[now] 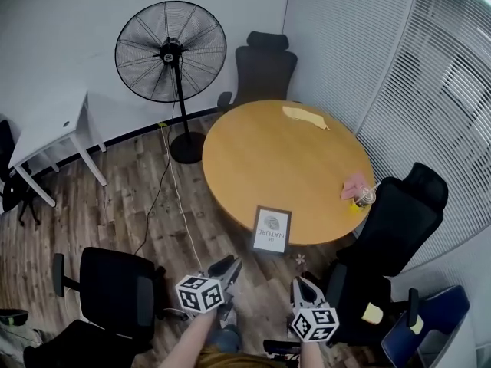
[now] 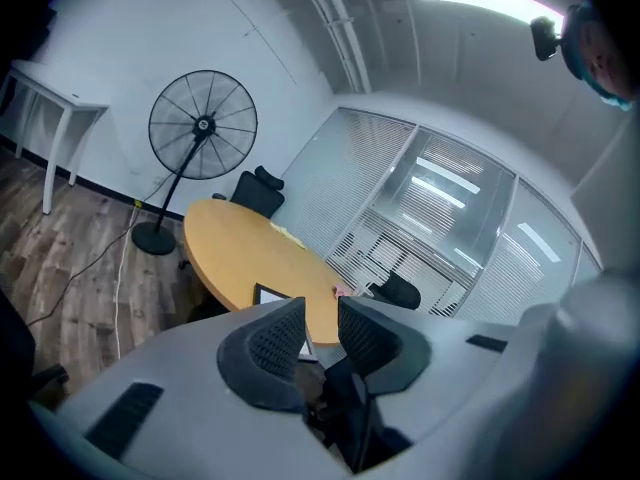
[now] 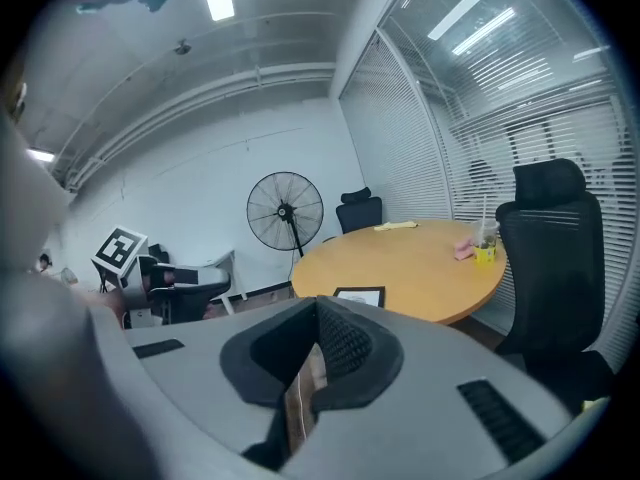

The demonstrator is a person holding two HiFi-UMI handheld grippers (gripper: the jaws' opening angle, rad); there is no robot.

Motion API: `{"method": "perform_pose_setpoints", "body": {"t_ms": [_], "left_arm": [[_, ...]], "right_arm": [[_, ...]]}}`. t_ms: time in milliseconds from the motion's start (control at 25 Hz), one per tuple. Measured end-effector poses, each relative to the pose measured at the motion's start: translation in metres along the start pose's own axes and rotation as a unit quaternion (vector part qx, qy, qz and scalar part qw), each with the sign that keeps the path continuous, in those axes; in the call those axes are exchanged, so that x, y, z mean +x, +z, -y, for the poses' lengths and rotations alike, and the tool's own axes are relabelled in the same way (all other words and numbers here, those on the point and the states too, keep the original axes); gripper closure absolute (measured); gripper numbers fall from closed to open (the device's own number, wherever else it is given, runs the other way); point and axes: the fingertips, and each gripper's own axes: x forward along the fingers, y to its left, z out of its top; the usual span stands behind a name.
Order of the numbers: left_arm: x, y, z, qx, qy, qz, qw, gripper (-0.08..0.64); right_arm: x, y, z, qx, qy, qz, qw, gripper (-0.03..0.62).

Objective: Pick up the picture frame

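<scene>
The picture frame (image 1: 271, 229), black-edged with a white print, lies flat at the near edge of the round wooden table (image 1: 288, 159). It also shows small in the left gripper view (image 2: 270, 295) and the right gripper view (image 3: 360, 296). My left gripper (image 1: 233, 267) hangs over the wooden floor, short of the table and left of the frame. Its jaws stand a little apart with nothing between them (image 2: 322, 313). My right gripper (image 1: 300, 284) is beside it, below the frame and apart from it. Its jaw tips meet, empty (image 3: 316, 308).
A black office chair (image 1: 399, 221) stands close at the table's right, another (image 1: 265, 67) behind it, a third (image 1: 115, 290) at lower left. A pedestal fan (image 1: 170, 52) with a floor cable stands left of the table. A cup (image 1: 364, 196), pink cloth (image 1: 354, 182) and yellow cloth (image 1: 305, 116) lie on the table.
</scene>
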Motion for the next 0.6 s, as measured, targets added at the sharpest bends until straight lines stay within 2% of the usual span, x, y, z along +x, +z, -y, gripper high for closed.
{"method": "perform_pose_setpoints", "body": {"t_ms": [120,240,400,600], "left_arm": [[0.021,0.019,-0.021,-0.005,-0.01,-0.005,0.9999,0.442],[0.038,0.034,-0.036,-0.014,-0.017,-0.003,0.9998,0.436],[0.056,0.037,-0.044,-0.016,-0.027,-0.016,0.9994,0.434],[0.077,0.043,-0.047,-0.024,-0.035,-0.026,0.9988,0.428]], "right_arm": [[0.034,0.009,-0.001,0.019,-0.002,0.003,1.0,0.58],[0.056,0.016,-0.005,0.015,0.0,0.006,1.0,0.58],[0.067,0.026,-0.002,0.0,-0.006,0.009,1.0,0.58],[0.078,0.039,0.016,0.016,-0.02,0.022,0.999,0.58]]}}
